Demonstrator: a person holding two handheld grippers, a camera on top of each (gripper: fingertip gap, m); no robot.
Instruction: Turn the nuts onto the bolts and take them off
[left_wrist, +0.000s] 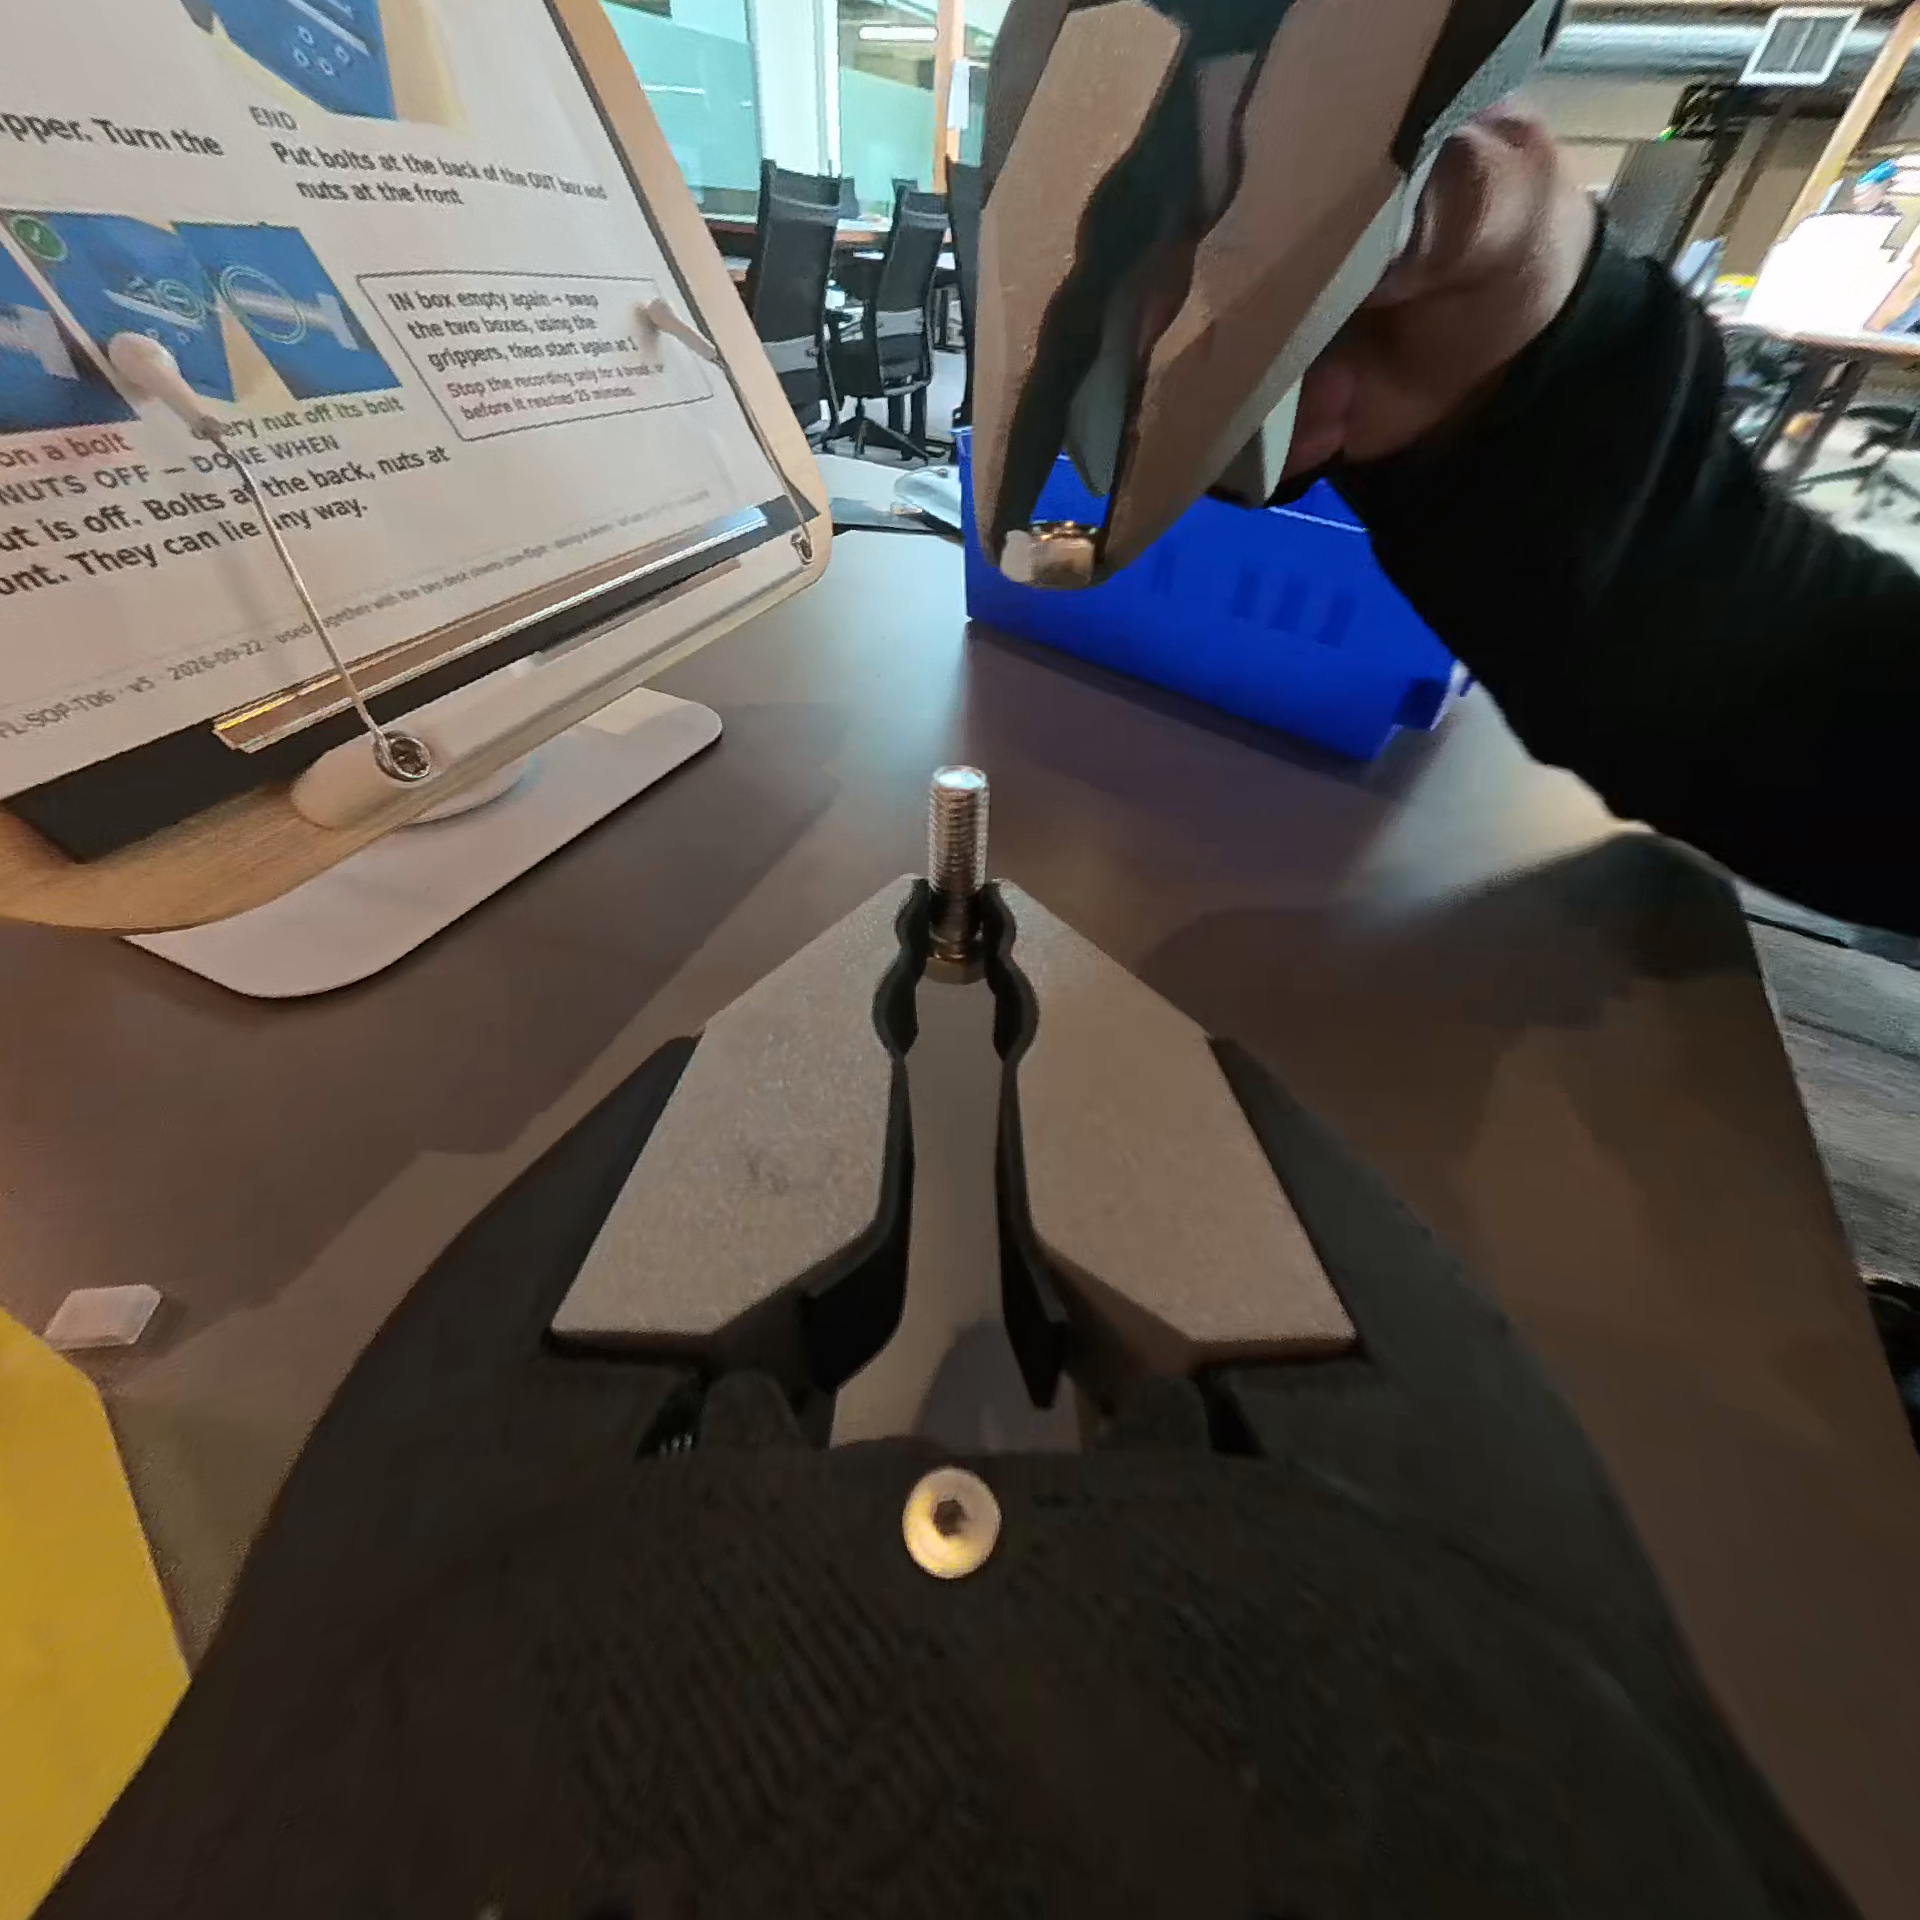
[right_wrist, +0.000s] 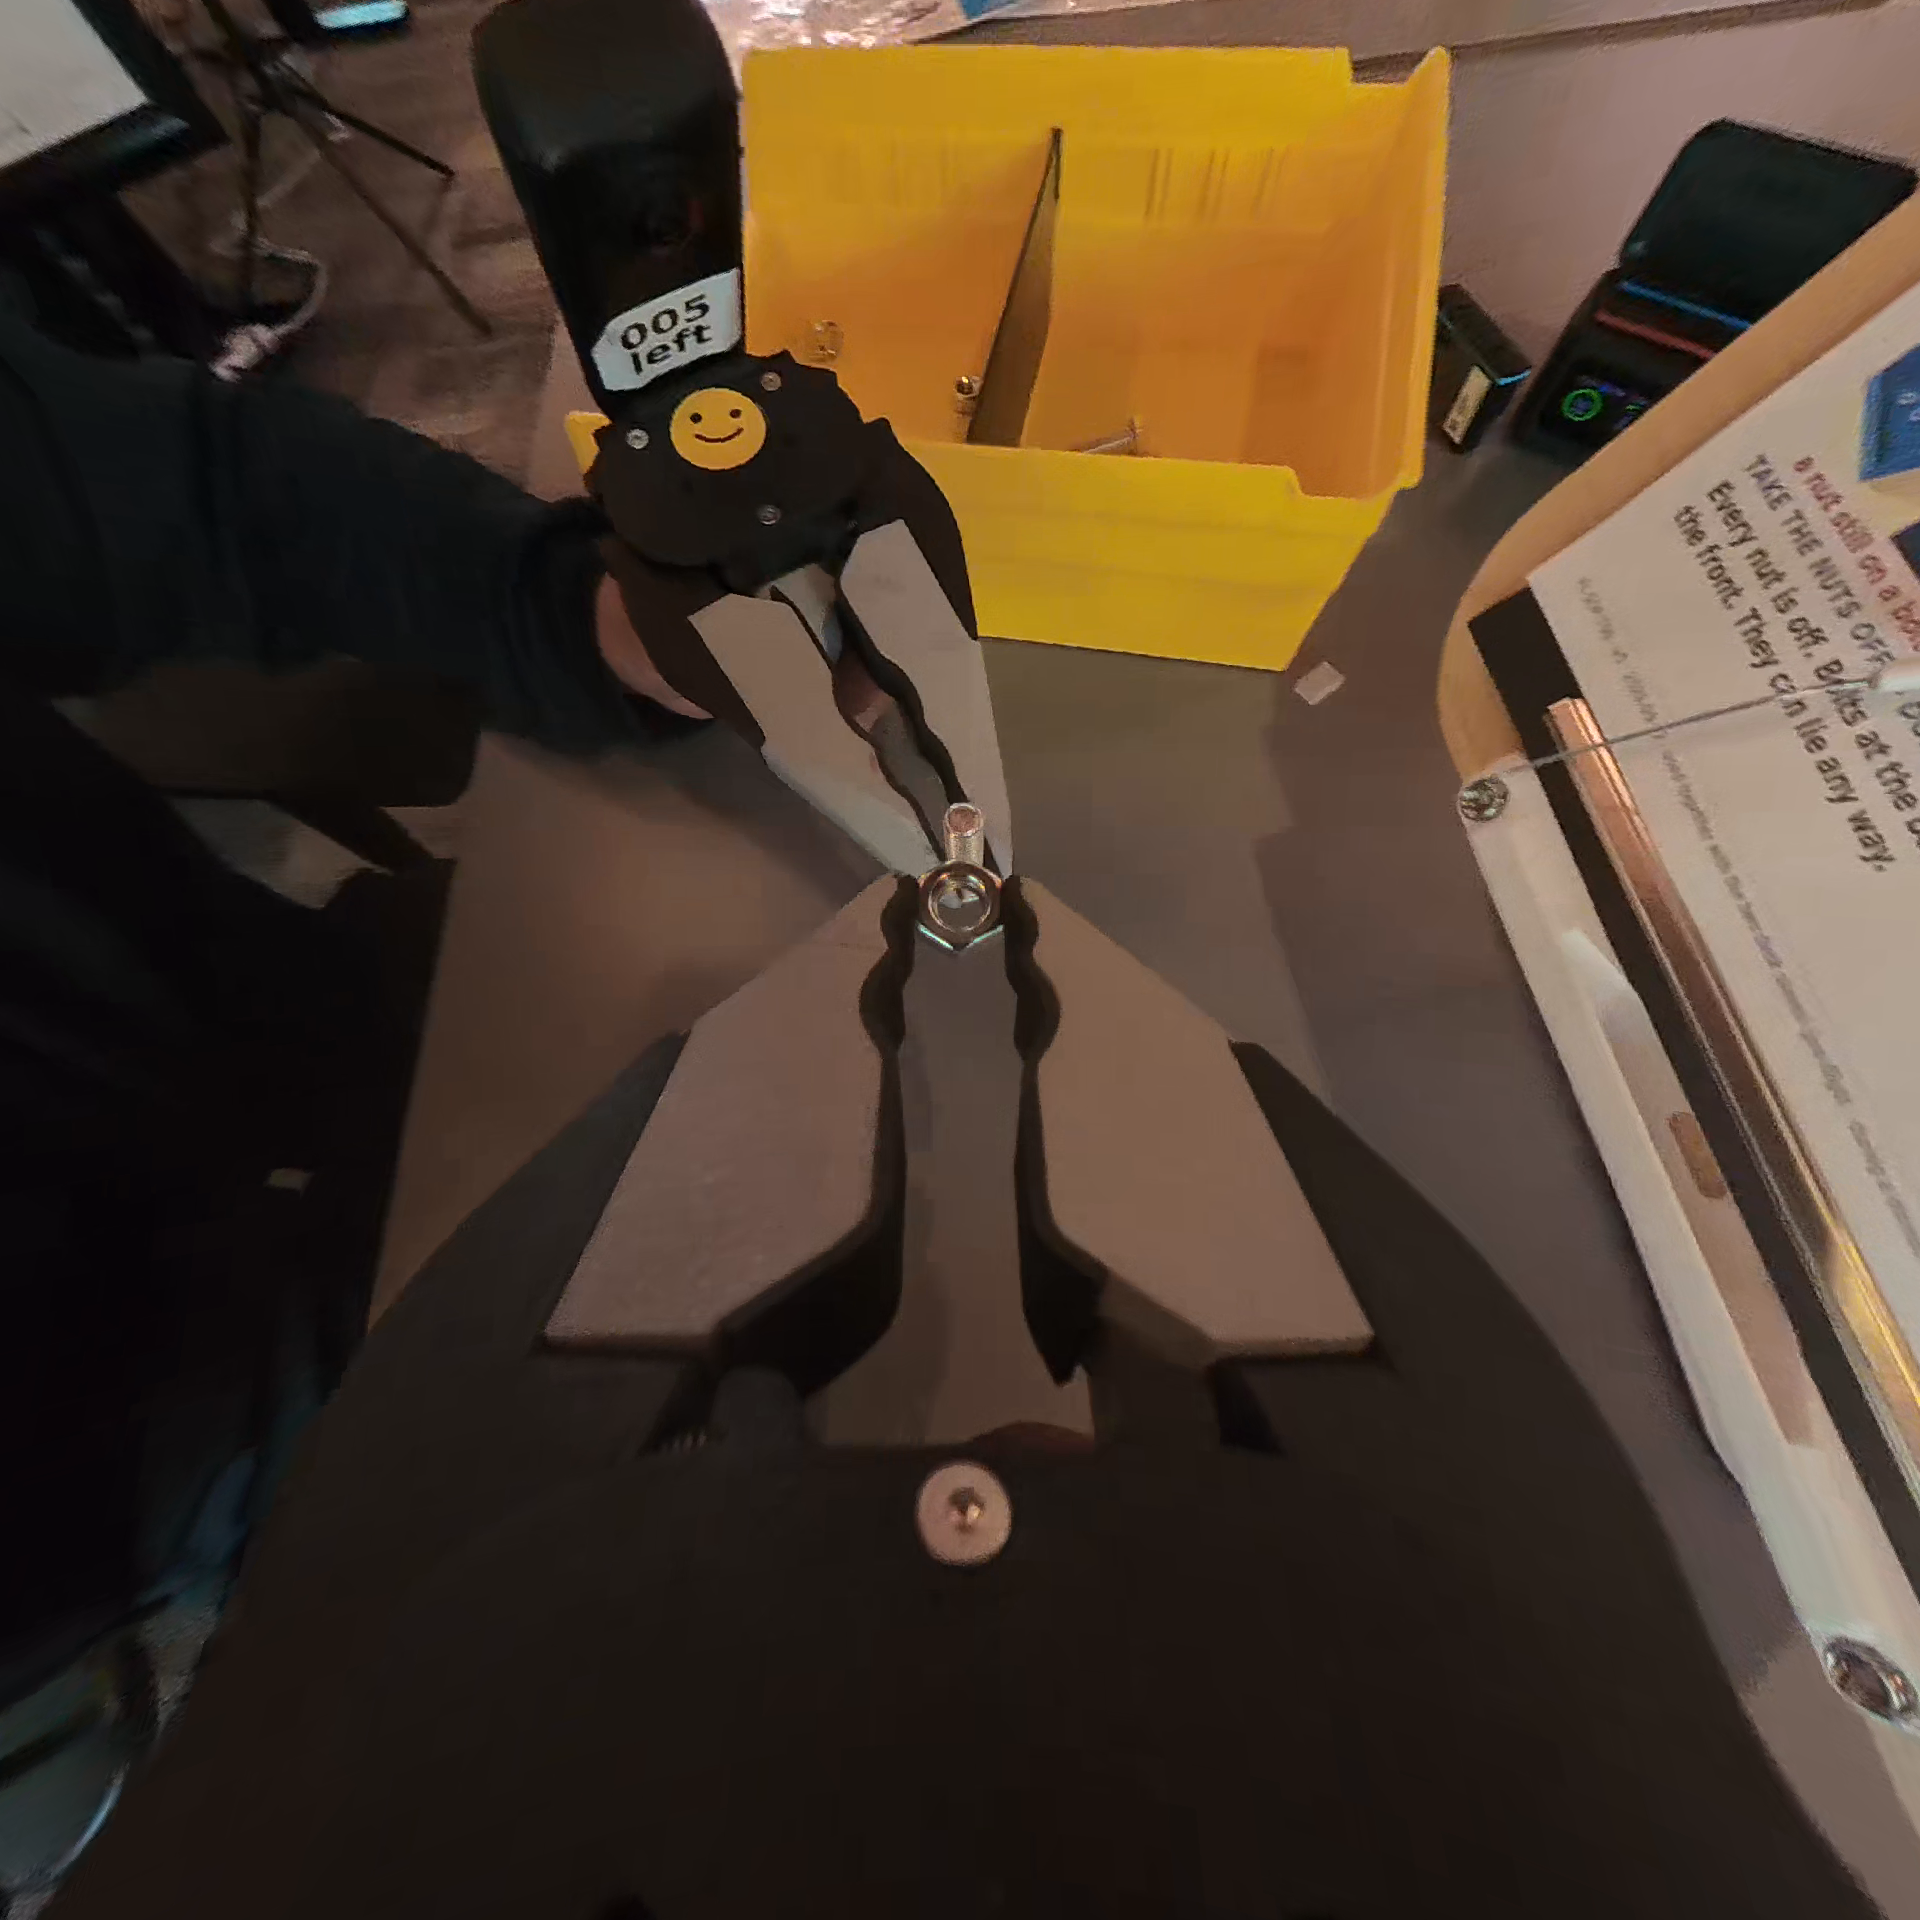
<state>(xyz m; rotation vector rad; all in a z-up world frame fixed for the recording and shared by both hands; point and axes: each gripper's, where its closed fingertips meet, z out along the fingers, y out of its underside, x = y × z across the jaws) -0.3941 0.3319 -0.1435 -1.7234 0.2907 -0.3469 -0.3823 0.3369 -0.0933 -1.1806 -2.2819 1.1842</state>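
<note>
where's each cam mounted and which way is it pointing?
Left wrist view: on the left gripper, looking along its fingers across the table at the bolt it holds; a black sleeve shows.
Right wrist view: on the right gripper, looking down at its nut and the yellow bin; a hand shows.
Shared: both grippers, bolt, nut, document stand.

A silver bolt (left_wrist: 958, 831) was held upright by its lower end, near the head, with its threaded shank pointing up and bare. A silver hex nut (right_wrist: 958, 914) was held apart from it, above the shank's tip and not yet threaded on. A few more bolts (right_wrist: 1107, 436) were seen lying in a yellow bin (right_wrist: 1143, 540).
</note>
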